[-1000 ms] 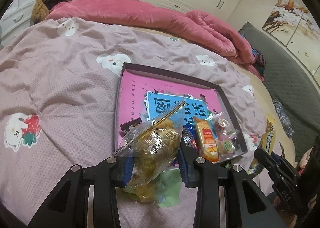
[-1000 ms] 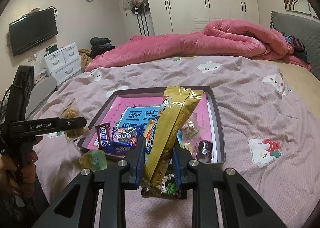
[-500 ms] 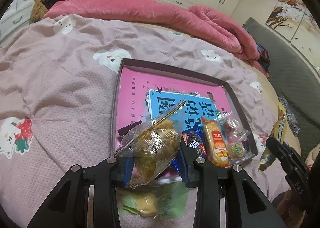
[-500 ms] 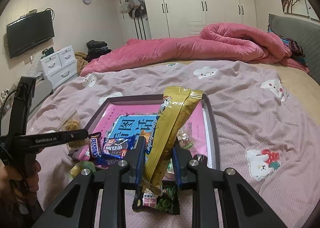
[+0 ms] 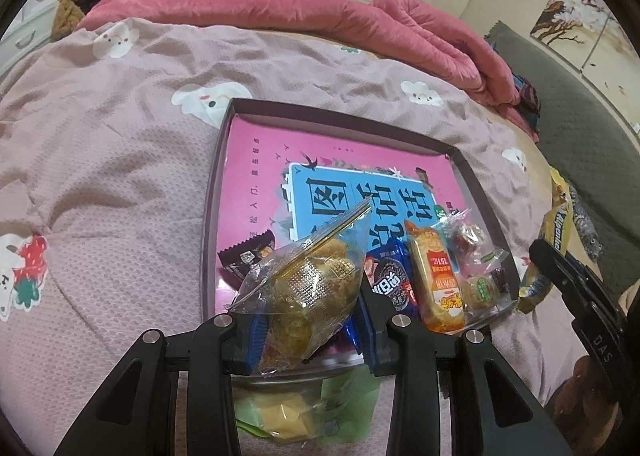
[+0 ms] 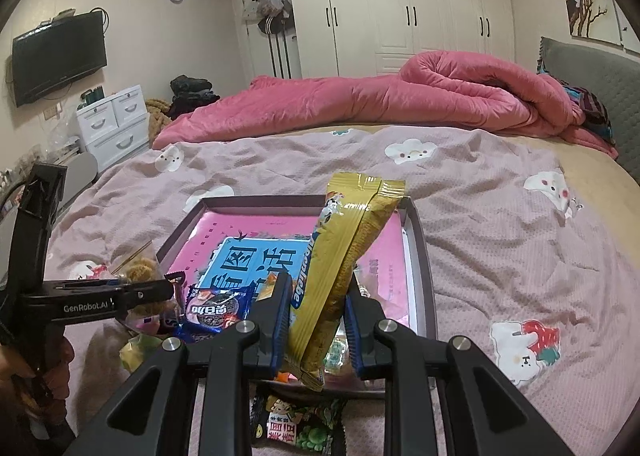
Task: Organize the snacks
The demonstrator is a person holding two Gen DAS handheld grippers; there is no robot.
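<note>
My left gripper [image 5: 308, 330] is shut on a clear bag of golden pastry [image 5: 308, 288], held over the near edge of the pink-lined tray [image 5: 218, 160]. My right gripper [image 6: 316, 326] is shut on a long gold snack packet [image 6: 344, 268], held upright over the tray's near edge [image 6: 418, 240]. Inside the tray lie a blue cookie pack [image 5: 390, 280], an orange packet [image 5: 438, 284], a dark packet [image 5: 248, 256] and small clear-wrapped sweets [image 5: 476, 256]. The left gripper shows at the left of the right wrist view [image 6: 140, 292].
A green and yellow wrapped snack [image 5: 296, 412] lies on the bedspread under my left gripper. A dark green-printed packet [image 6: 296, 424] lies under my right gripper. A rolled pink duvet [image 6: 400, 104] lies across the far side of the bed. A grey headboard [image 5: 580, 128] stands at right.
Both grippers have moved forward toward the tray with their snacks still held. The loose packets on the bedspread have slid below and behind the fingers.
</note>
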